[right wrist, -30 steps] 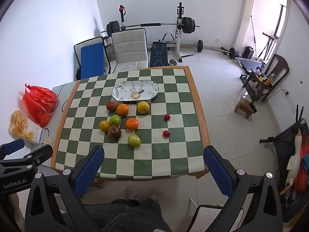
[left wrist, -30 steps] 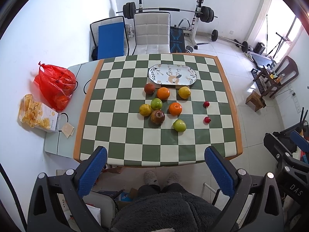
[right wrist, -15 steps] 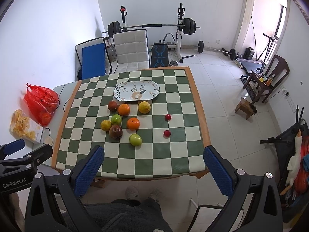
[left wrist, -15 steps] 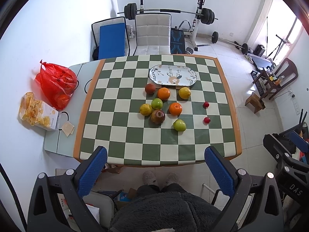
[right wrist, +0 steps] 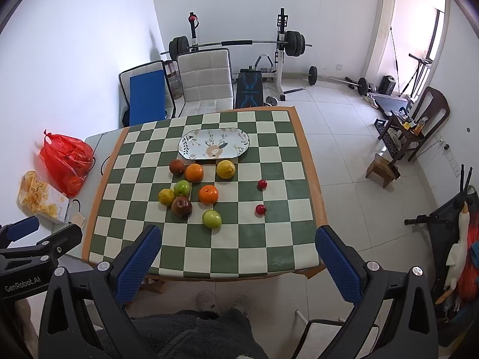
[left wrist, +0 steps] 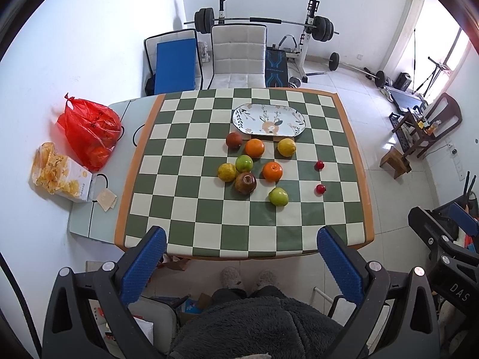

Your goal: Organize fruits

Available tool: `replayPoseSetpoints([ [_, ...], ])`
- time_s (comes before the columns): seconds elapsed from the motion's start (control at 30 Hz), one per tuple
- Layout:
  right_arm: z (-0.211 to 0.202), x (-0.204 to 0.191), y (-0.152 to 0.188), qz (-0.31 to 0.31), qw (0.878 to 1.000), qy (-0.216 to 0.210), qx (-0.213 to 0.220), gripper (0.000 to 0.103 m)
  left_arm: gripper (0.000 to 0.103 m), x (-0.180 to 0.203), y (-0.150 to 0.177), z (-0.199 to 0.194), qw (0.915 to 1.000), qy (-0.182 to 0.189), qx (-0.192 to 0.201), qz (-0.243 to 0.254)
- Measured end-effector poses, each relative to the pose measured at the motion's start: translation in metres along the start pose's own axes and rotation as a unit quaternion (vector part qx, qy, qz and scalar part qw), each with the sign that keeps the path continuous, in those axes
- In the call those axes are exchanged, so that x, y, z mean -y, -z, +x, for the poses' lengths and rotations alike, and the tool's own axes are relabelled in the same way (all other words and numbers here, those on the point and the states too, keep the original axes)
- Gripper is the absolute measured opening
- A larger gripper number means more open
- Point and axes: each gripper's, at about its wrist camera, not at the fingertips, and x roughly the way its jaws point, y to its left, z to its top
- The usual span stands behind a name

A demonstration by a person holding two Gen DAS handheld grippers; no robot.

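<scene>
Both claws, left gripper and right gripper, gape wide near me; only my right cam catches the left one beside the table.

table: green-and-white checked cloth, orange border | plate: oval, floral, far side, empty | fruit just before plate: 2 oranges, 2 green apples, 2 lemons, 2 dark red fruits | 2 small red fruits apart, right

White walls and a pale tiled floor. Far ahead of the gripper, a barbell rack stands behind a padded chair; daylight enters a doorway ahead-right, near a wooden chair.
</scene>
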Motion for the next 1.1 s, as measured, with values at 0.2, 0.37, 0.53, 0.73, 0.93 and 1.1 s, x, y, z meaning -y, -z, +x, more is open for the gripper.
replayPoseSetpoints([
  [0.2, 0.0, -0.001, -0.001, 0.0, 1.0, -0.001, 0.001, 0.103, 0.103, -0.001, 0.002, 0.0, 1.0, 0.001, 0.001, -0.001],
  [0.37, -0.001, -0.001, -0.001, 0.001, 1.0, -0.002, 0.0, 0.103, 0.103, -0.001, 0.003, 0.0, 1.0, 0.001, 0.002, -0.001],
  [0.53, 0.003, -0.003, -0.009, 0.012, 1.0, -0.01, 0.003, 0.103, 0.103, -0.001, -0.004, -0.004, 0.9999, -0.003, 0.012, -0.006],
  [0.73, 0.062, -0.008, -0.021, 0.016, 0.999, -0.049, 0.011, 0.103, 0.103, -0.013, -0.038, 0.021, 0.9921, -0.097, 0.077, -0.019],
  [0.93, 0.17, -0.028, -0.027, 0.016, 0.996, -0.075, -0.05, 0.103, 0.103, -0.048, -0.057, 0.095, 0.9823, -0.178, 0.056, -0.022],
  [1.1, 0.275, -0.062, -0.018, 0.039, 0.987, -0.108, -0.11, 0.103, 0.103, -0.082, -0.081, 0.181, 0.988, -0.151, -0.022, -0.024],
])
